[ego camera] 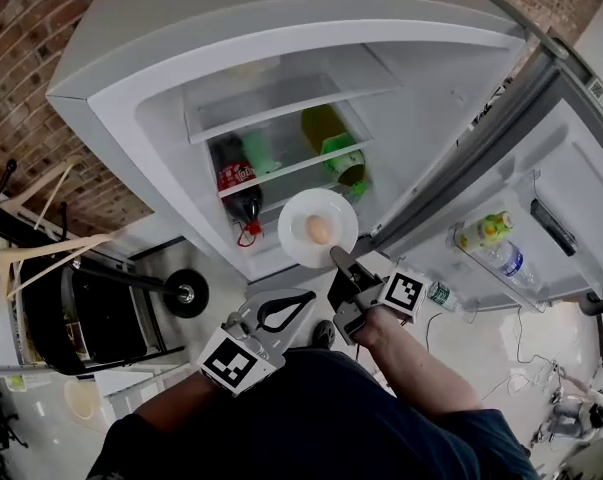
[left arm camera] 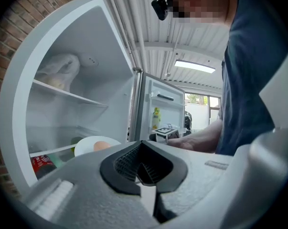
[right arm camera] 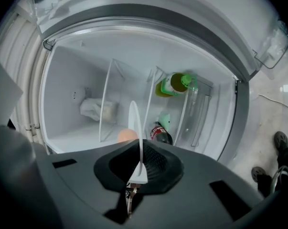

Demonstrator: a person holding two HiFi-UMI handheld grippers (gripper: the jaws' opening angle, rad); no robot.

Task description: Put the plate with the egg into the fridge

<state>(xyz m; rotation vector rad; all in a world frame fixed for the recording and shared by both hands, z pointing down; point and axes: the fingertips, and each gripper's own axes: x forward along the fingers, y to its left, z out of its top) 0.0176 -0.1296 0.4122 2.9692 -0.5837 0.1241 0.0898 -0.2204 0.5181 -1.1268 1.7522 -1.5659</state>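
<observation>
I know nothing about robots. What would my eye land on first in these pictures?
A round white plate carrying a single brown egg hangs in front of the open white fridge, pinched at its rim by the right gripper. Inside the fridge, left of the plate, sits a dark cola bottle with a red label.

The right gripper (ego camera: 339,261), on an outstretched bare forearm (ego camera: 413,366), pinches the plate (ego camera: 301,230) by its rim; the left gripper (ego camera: 303,300) is held nearer the body, jaws together and empty.
</observation>
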